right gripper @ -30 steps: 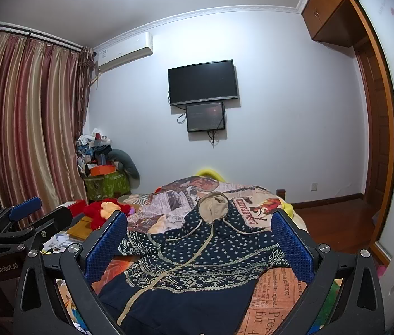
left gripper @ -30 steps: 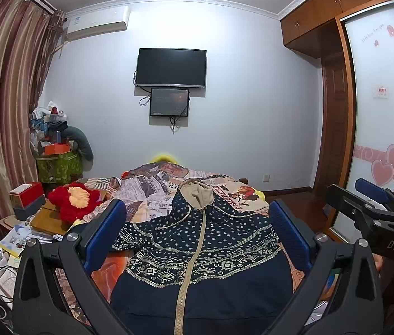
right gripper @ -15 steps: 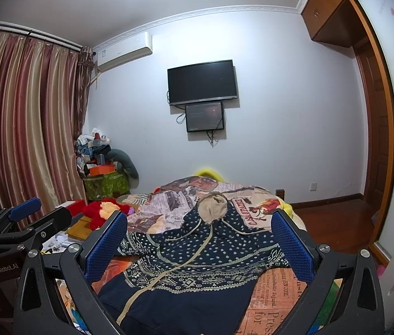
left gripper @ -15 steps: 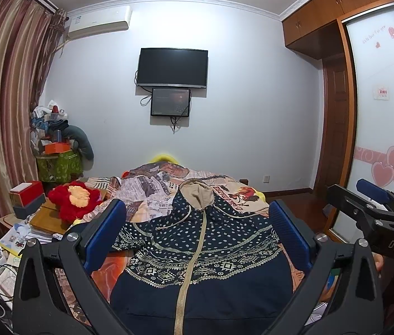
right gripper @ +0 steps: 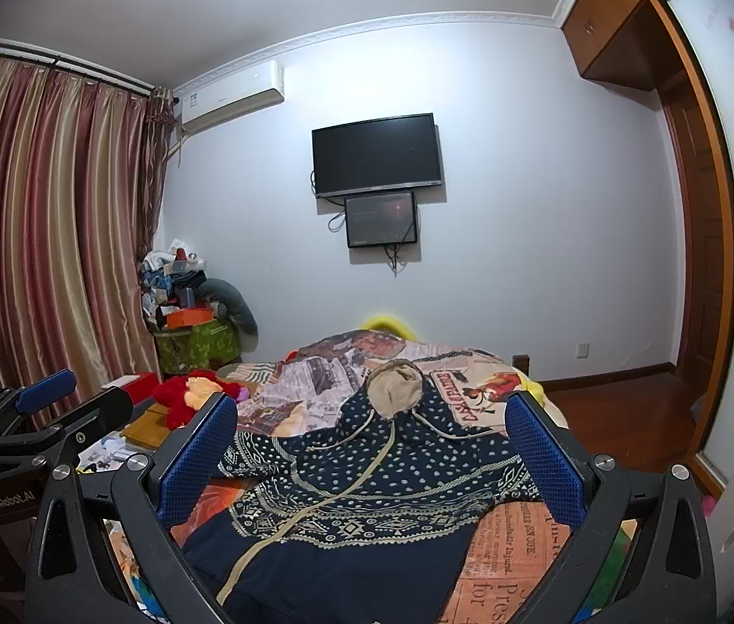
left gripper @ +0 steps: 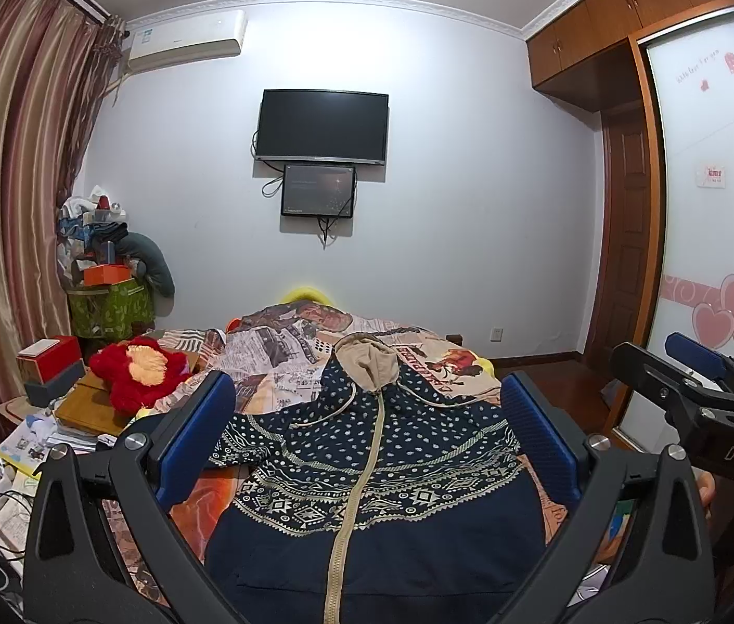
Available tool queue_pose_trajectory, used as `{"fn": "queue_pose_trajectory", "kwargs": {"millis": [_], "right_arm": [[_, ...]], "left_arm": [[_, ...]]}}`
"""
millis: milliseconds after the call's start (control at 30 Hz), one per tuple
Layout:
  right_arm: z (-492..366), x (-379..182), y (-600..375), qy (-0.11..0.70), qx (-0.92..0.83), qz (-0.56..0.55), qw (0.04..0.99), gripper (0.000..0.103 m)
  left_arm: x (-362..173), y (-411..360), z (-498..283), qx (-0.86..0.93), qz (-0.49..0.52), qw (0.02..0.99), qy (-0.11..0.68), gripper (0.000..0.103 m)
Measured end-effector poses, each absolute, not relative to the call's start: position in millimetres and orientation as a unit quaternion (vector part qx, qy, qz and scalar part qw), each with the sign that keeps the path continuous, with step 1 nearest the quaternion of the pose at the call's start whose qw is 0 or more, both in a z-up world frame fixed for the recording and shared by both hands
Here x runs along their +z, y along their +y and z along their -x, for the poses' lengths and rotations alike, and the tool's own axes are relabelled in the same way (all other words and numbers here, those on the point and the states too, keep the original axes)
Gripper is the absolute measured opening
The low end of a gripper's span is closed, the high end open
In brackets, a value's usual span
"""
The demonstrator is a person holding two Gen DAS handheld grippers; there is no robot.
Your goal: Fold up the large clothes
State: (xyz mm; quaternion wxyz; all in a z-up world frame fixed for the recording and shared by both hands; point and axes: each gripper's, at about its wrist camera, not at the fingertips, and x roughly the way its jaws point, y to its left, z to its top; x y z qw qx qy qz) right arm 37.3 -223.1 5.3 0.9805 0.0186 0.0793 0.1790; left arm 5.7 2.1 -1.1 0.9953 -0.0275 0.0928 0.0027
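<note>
Nothing moved: both claws (left gripper: 367,431) (right gripper: 372,447) gape empty above hoodie (left gripper: 367,468)

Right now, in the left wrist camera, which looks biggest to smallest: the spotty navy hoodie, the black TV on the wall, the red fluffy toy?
1. Navy dotted zip hoodie, though it lies nearest the camera, which inflates it.
2. Black wall-mounted TV.
3. Red plush toy with a yellow centre, clearly smallest.

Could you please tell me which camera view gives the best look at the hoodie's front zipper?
The left wrist view: the hoodie faces it squarely, so the zipper runs straight from the hood to the picture's bottom edge. The right wrist view shows the zipper slanting leftward at an angle, its lower end cut off by the left jaw.
</note>
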Motion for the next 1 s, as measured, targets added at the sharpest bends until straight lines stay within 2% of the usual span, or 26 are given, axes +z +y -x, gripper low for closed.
{"fn": "queue_pose_trajectory", "kwargs": {"millis": [1000], "right_arm": [[-47,1,-225,0.082,0.178,-0.018,0.980,0.103]], "left_arm": [[-5,6,-9,0.003,0.032,0.995,0.096,0.103]]}}
